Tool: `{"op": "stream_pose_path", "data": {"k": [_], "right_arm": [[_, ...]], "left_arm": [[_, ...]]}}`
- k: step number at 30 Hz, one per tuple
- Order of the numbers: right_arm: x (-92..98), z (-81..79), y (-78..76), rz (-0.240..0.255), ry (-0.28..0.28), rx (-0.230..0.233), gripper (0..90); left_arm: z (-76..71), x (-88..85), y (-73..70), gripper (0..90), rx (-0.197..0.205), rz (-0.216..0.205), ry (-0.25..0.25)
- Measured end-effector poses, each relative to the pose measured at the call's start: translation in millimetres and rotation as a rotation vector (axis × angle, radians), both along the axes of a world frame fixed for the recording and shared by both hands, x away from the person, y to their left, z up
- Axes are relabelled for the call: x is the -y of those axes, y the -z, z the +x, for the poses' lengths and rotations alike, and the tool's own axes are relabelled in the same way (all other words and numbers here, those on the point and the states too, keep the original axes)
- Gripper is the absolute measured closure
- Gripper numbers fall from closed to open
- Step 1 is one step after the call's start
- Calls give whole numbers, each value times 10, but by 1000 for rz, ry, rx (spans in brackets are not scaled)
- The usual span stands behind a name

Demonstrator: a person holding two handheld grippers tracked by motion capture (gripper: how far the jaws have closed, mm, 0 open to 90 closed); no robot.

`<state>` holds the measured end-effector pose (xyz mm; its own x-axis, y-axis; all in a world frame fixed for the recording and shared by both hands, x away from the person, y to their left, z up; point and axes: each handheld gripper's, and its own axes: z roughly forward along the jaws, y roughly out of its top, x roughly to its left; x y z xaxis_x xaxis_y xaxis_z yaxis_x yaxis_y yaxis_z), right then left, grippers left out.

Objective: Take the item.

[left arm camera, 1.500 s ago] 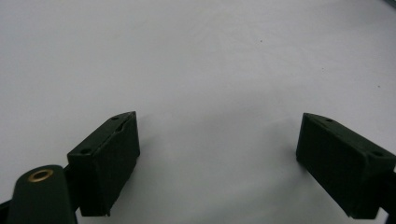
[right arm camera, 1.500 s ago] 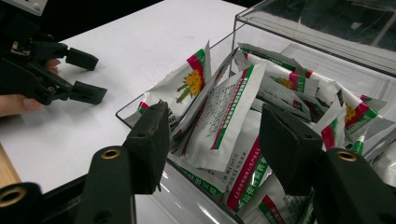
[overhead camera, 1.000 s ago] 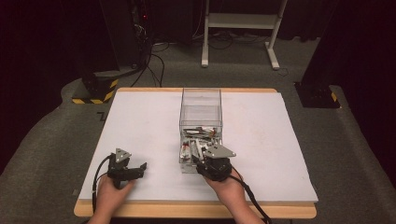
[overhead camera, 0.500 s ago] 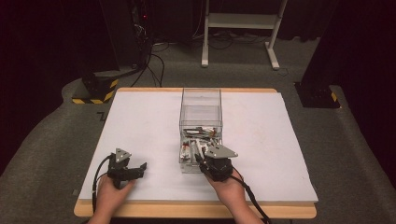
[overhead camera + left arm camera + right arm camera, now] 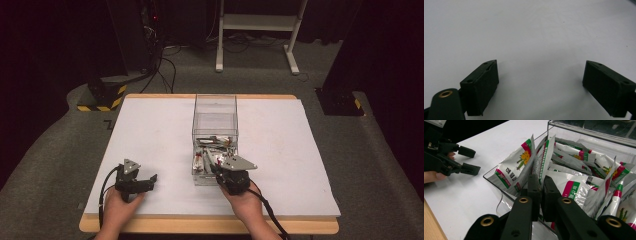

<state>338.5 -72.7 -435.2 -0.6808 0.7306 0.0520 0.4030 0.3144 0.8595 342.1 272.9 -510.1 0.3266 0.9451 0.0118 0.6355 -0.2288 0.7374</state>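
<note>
A clear plastic box (image 5: 215, 106) stands mid-table on the white sheet (image 5: 150, 130), with several white sachets (image 5: 212, 142) with green and pink print inside. My right gripper (image 5: 214, 169) reaches into the box's near end. In the right gripper view its jaws (image 5: 541, 185) have just been closing and now pinch the lower edge of an upright sachet (image 5: 544, 155). My left gripper (image 5: 151, 181) rests on the sheet at the front left. Its jaws (image 5: 540, 82) stand wide open over bare white surface with nothing between them.
The box's near wall (image 5: 499, 185) is low in front of the right jaws. The left gripper (image 5: 470, 160) lies off to their left. The table's wooden front edge (image 5: 210, 225) runs under both hands. A white stand (image 5: 255, 22) and cables sit on the floor beyond.
Neither hand has shifted over the table. No other difference is visible in the high view.
</note>
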Motion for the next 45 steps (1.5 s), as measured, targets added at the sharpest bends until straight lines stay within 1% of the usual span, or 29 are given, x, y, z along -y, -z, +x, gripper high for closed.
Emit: {"op": "stream_pose_path", "data": {"k": [9,21,42,45], "right_arm": [[7,-14,-28,12,2,16,879],[69,-19,-90,34,11,44,881],[110,-31,-164,57,17,74,883],[126,-37,-185,64,20,86,883]], "left_arm": [[-1,0,0,136,0,0,1],[-2,2,1,136,0,-2,0],[-2,2,1,137,1,-1,0],[-2,2,1,136,1,0,0]]}}
